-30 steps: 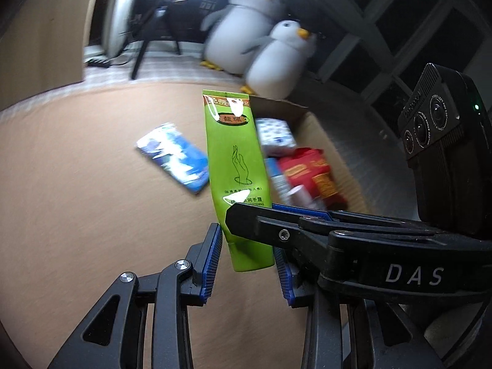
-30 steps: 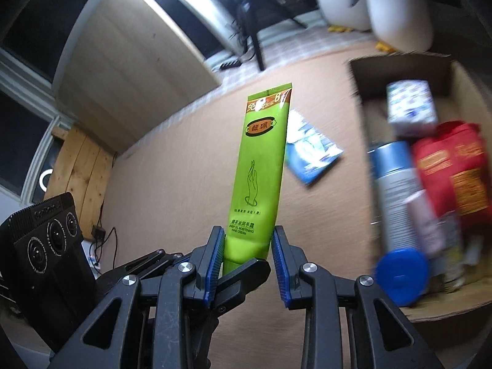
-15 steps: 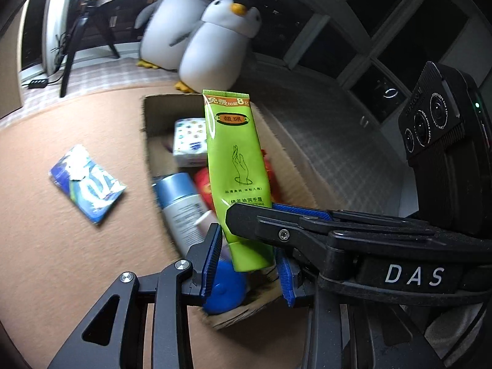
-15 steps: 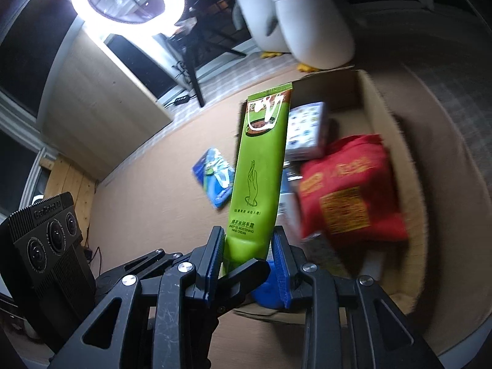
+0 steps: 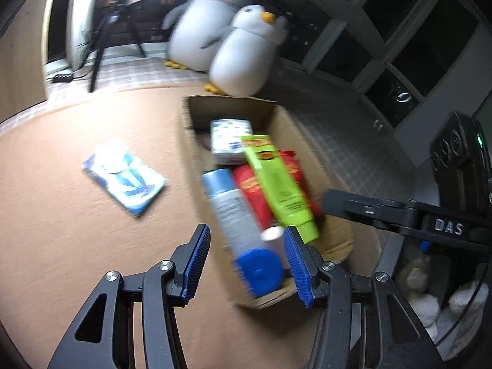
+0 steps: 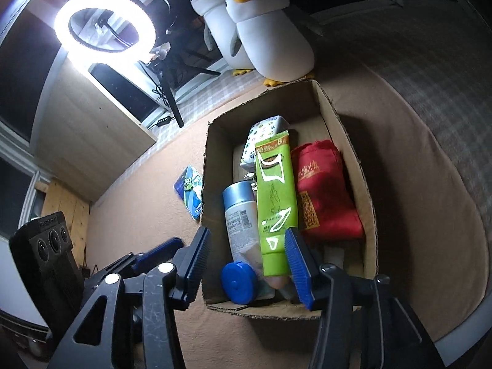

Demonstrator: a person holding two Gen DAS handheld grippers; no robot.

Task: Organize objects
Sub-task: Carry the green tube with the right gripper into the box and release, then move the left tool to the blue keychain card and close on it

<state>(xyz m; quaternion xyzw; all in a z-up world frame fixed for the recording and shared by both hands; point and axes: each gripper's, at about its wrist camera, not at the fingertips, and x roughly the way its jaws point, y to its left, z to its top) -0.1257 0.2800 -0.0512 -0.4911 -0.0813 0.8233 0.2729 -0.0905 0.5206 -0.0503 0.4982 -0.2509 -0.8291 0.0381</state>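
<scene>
The green hand-cream tube (image 6: 276, 203) lies in the cardboard box (image 6: 350, 141), on top of a red pouch (image 6: 326, 196) and beside a silver bottle with a blue cap (image 6: 240, 224); it also shows in the left wrist view (image 5: 279, 184). A white patterned pack (image 6: 264, 135) lies at the box's far end. My right gripper (image 6: 247, 264) is open and empty above the box's near end. My left gripper (image 5: 246, 258) is open and empty, also over the near end of the box (image 5: 307, 141). A blue-and-white packet (image 5: 124, 178) lies on the tan mat left of the box.
Two plush penguins (image 5: 233, 43) stand behind the box. A ring light on a tripod (image 6: 104, 27) stands at the back left by a wooden cabinet (image 6: 92, 141). The tan mat (image 5: 61, 215) borders a checked floor on the right.
Both grippers opened and let go of the green tube, which dropped into the box. Both grippers stay over the box's near end.
</scene>
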